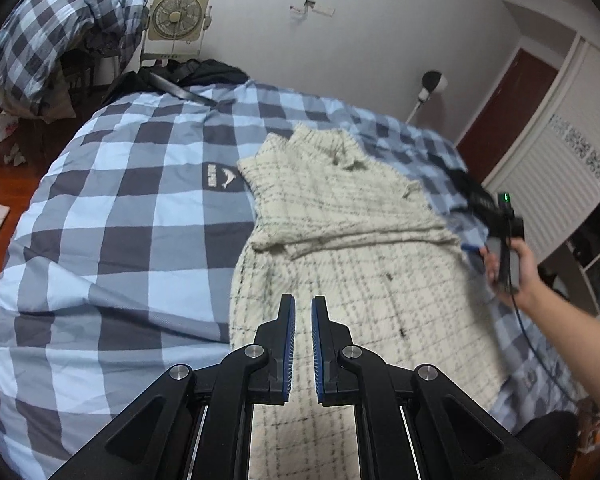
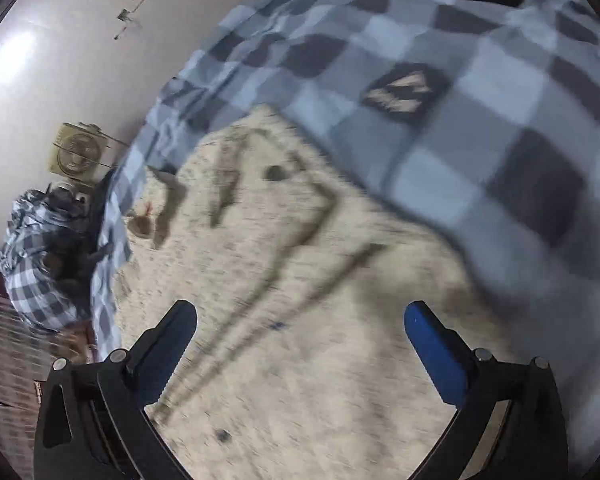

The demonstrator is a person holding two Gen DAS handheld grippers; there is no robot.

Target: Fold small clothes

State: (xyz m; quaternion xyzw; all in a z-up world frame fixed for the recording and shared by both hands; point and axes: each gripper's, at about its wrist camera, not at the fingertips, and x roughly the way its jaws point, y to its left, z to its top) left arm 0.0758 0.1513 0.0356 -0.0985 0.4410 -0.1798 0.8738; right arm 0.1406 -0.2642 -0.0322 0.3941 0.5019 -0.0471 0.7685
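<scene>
A cream knitted garment with a thin dark check lies flat on the bed, its upper part with the collar folded down over the lower part. My left gripper hangs shut over the garment's near half, with nothing between its blue pads. In the left wrist view a hand holds the right gripper's body at the garment's right edge. In the blurred right wrist view my right gripper stands wide open above the cream garment. Nothing is between its fingers.
The bed wears a blue and grey checked cover. Black items lie at its far end. A box fan and a heap of checked bedding stand beyond. White wardrobe doors are at the right, wooden floor at the left.
</scene>
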